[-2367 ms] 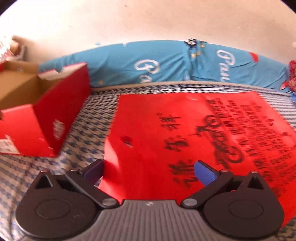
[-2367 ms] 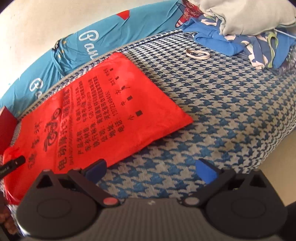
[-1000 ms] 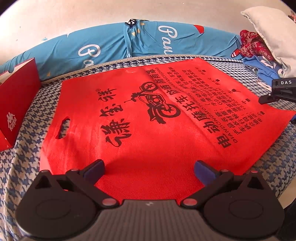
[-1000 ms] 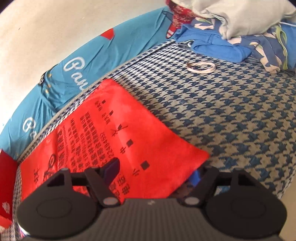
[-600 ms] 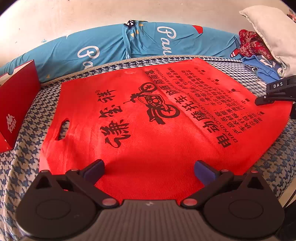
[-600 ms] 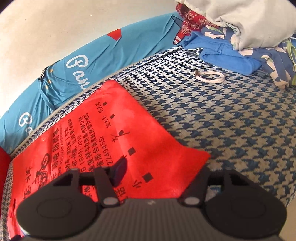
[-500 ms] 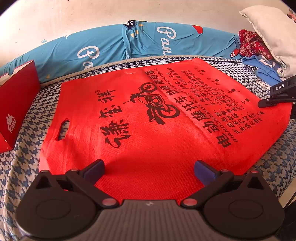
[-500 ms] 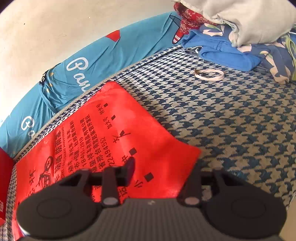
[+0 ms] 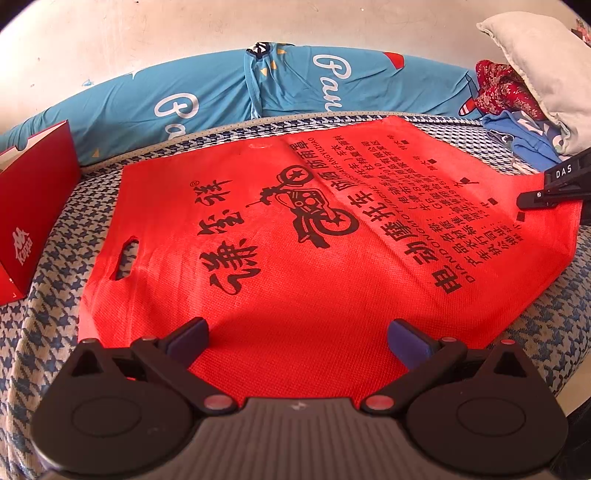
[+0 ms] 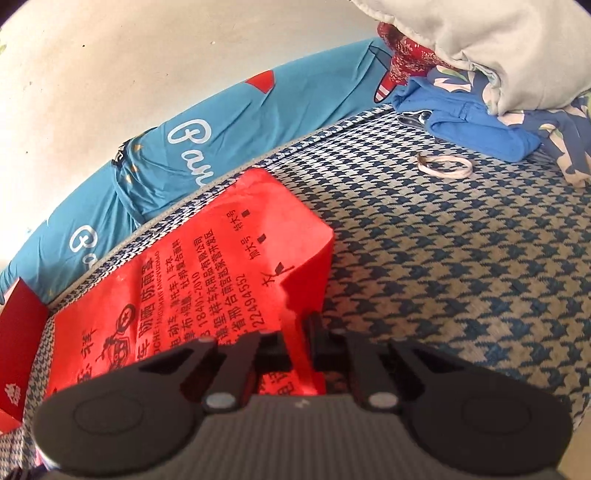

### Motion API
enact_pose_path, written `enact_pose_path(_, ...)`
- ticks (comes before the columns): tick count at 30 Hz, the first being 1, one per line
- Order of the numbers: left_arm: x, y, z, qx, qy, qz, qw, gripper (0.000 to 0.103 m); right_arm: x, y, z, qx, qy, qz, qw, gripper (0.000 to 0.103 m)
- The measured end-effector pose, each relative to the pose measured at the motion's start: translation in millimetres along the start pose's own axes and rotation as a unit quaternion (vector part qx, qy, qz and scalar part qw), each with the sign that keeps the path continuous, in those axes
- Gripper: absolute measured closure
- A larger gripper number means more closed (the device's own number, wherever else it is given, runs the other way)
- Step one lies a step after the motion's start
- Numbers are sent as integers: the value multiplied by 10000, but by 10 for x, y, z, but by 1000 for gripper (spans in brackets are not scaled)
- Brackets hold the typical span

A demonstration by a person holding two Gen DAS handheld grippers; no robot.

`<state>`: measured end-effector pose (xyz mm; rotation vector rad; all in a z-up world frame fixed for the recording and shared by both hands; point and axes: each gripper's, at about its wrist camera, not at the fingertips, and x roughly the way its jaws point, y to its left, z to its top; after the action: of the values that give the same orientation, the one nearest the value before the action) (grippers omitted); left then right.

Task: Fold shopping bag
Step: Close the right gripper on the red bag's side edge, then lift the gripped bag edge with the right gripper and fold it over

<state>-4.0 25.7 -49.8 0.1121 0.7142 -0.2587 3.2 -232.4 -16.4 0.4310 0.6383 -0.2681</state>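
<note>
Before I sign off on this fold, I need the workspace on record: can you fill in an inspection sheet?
Surface: houndstooth bedcover, bag lying on it.
Job's things: red shopping bag spread flat, one corner pinched up.
Clutter: red box, pale band, blue clothes, pillow.
Grippers: left gripper open above the bag's near edge; right gripper shut on the bag's corner.
Cables: nothing seen.
Surroundings: pale wall, blue printed bolster.

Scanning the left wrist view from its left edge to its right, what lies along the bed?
Red box → red shopping bag → right tool pinching the bag's corner → grey pillow.
</note>
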Motion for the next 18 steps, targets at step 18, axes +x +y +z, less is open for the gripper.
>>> enact_pose_path(18, -21, 40, -8, -10, 19, -25, 10000, 0, -126, 247, -89, -881, -316, 245, 9953, 100)
